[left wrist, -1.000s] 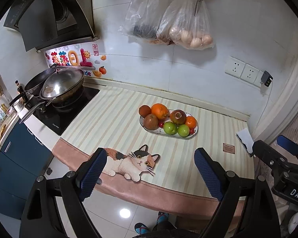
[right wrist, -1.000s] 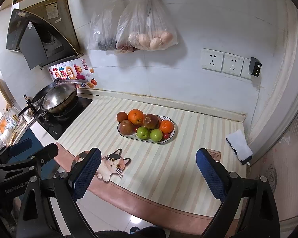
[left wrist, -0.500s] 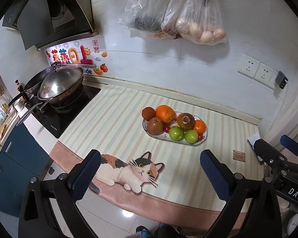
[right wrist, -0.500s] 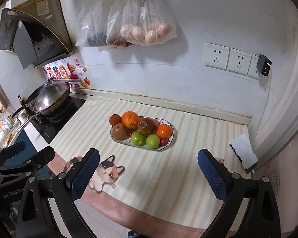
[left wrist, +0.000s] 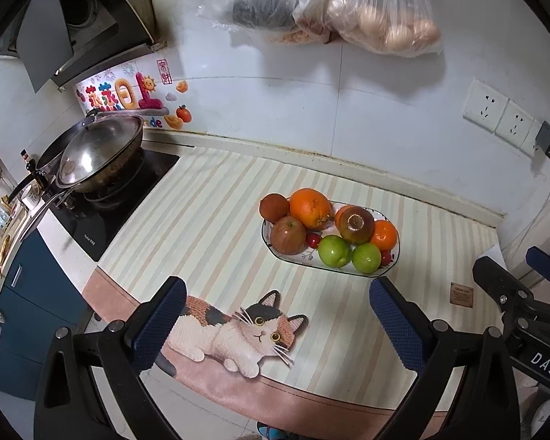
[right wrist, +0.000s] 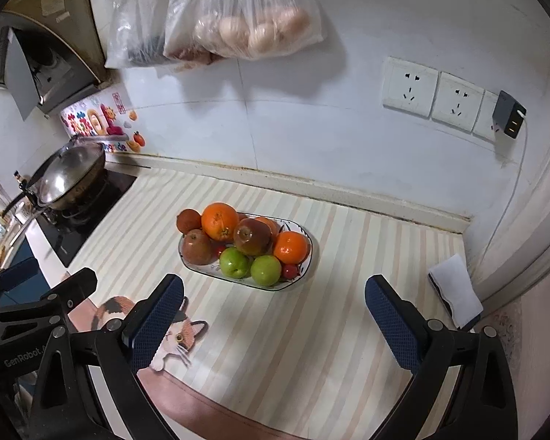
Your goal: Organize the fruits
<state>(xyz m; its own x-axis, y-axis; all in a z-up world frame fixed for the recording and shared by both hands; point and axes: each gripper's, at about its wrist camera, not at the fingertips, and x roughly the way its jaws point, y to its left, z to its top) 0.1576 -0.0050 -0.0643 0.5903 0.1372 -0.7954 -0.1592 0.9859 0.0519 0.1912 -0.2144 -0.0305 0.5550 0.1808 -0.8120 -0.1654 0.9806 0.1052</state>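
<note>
An oval white plate (left wrist: 395, 260) (right wrist: 309, 253) stands on the striped counter mat, heaped with fruit: a big orange (left wrist: 309, 208) (right wrist: 220, 220), a smaller orange (left wrist: 384, 234) (right wrist: 290, 246), two green apples (left wrist: 333, 251) (right wrist: 234, 262), reddish apples (left wrist: 288, 235) (right wrist: 197, 246) and small red fruits. My left gripper (left wrist: 277, 322) is open and empty, hovering over the mat's cat picture, short of the plate. My right gripper (right wrist: 274, 324) is open and empty too, just short of the plate. Each gripper shows at the edge of the other's view.
A wok (left wrist: 99, 154) sits on the black hob (left wrist: 102, 216) at the left. Plastic bags (right wrist: 238, 18) hang on the tiled wall above. Wall sockets (right wrist: 434, 93) with a plugged charger are at right. A white cloth (right wrist: 456, 291) lies at the counter's right end.
Both grippers have come down and forward toward the counter, so the plate looks larger and nearer. The left gripper's fingers have spread a little wider.
</note>
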